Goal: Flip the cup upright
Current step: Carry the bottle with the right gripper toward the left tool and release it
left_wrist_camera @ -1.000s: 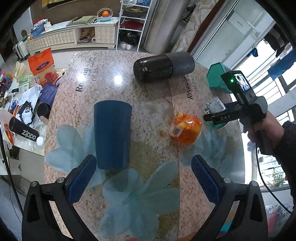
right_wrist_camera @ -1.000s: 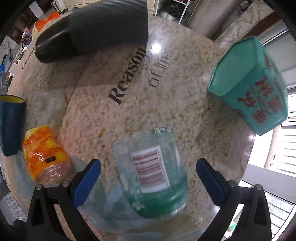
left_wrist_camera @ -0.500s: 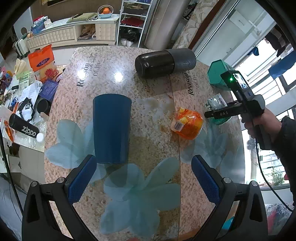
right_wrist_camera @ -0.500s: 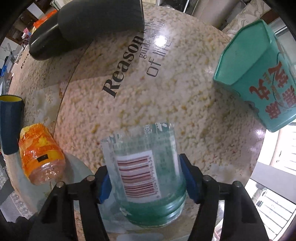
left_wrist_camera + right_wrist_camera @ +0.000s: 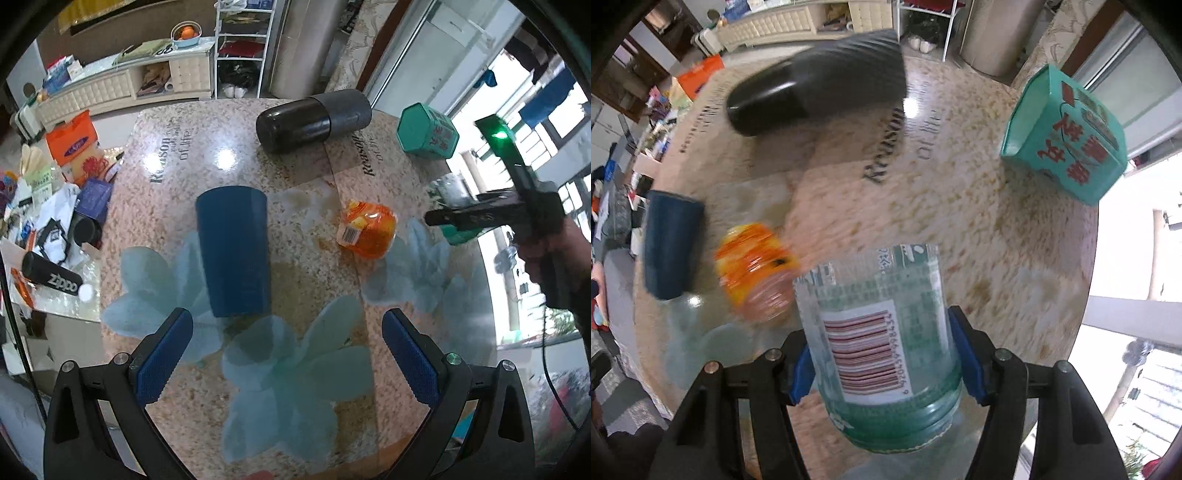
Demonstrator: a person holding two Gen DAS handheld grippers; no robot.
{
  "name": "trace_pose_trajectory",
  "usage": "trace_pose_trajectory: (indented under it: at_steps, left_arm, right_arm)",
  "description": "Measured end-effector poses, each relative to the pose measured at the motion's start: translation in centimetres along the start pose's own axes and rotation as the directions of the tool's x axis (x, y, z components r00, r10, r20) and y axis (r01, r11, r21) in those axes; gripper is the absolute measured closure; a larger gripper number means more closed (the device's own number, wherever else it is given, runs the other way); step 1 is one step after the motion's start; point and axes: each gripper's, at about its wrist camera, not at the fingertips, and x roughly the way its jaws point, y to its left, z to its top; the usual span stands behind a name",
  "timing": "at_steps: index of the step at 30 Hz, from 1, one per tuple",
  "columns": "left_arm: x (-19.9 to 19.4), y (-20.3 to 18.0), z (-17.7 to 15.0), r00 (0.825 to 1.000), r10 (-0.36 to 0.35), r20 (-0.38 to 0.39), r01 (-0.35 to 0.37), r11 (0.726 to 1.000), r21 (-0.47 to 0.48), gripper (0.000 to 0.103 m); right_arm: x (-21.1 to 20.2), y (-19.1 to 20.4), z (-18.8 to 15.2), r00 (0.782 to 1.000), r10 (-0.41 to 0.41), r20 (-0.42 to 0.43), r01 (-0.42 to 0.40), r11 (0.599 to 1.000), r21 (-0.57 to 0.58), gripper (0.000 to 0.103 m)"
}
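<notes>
The right gripper [image 5: 882,373] is clamping a clear green-tinted cup [image 5: 879,332], one blue pad pressing on each side of it. The cup is pointing straight away from that gripper along its fingers, with its thick green base nearest the camera and its rim farthest out. Whether it is clear of the desk [image 5: 960,206] I cannot tell, and the blur makes it look mid-swing. My guess is that the turn now depends on rolling the wrist until that long axis is standing vertical, rim up.

The left gripper [image 5: 288,354] is hanging wide open over the blue flower print, gripping nothing. A blue tumbler [image 5: 232,254] is lying on its side just ahead of its left finger. It is well apart from the green cup, so the right hand is the one doing the work.

The cup's label is showing a red-and-white barcode; the digits are too blurred to read. Printed on the desk covering is "Reason ... of life". A teal hexagonal tin [image 5: 1067,136] is carrying red Chinese characters. Off the desk's edge, a black tube [image 5: 50,277] is reading "zippo".
</notes>
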Motion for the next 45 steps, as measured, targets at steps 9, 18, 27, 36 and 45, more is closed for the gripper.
trace_pose_trajectory:
  at_steps: [9, 18, 27, 36, 45]
  left_arm:
    - [-0.9, 0.6, -2.9, 1.000, -0.016, -0.010, 0.017, 0.997, 0.077, 0.000]
    - [-0.4, 0.2, -6.2, 0.998, -0.041, -0.048, 0.048, 0.986, 0.160, 0.000]
    - [1.2, 0.3, -8.2, 0.996, -0.034, -0.087, 0.049, 0.983, 0.176, 0.000]
    - [1.2, 0.5, -8.4, 0.995, -0.037, -0.091, 0.051, 0.986, 0.159, 0.000]
    - [1.2, 0.2, -8.4, 0.995, -0.031, -0.093, 0.046, 0.986, 0.162, 0.000]
  right_arm:
    - [-2.8, 7.7, -7.0, 0.997, 0.079, 0.021, -0.081, 0.992, 0.096, 0.041]
    - [0.2, 12.9, -11.9, 0.993, 0.118, -0.019, -0.111, 0.971, 0.213, 0.041]
    - [3.2, 15.3, -13.1, 0.992, 0.088, -0.096, -0.059, 0.962, 0.268, 0.040]
    - [6.6, 17.2, -10.9, 0.991, 0.064, -0.121, -0.031, 0.966, 0.258, 0.039]
    - [6.5, 17.3, -11.1, 0.992, 0.064, -0.112, -0.032, 0.964, 0.263, 0.031]
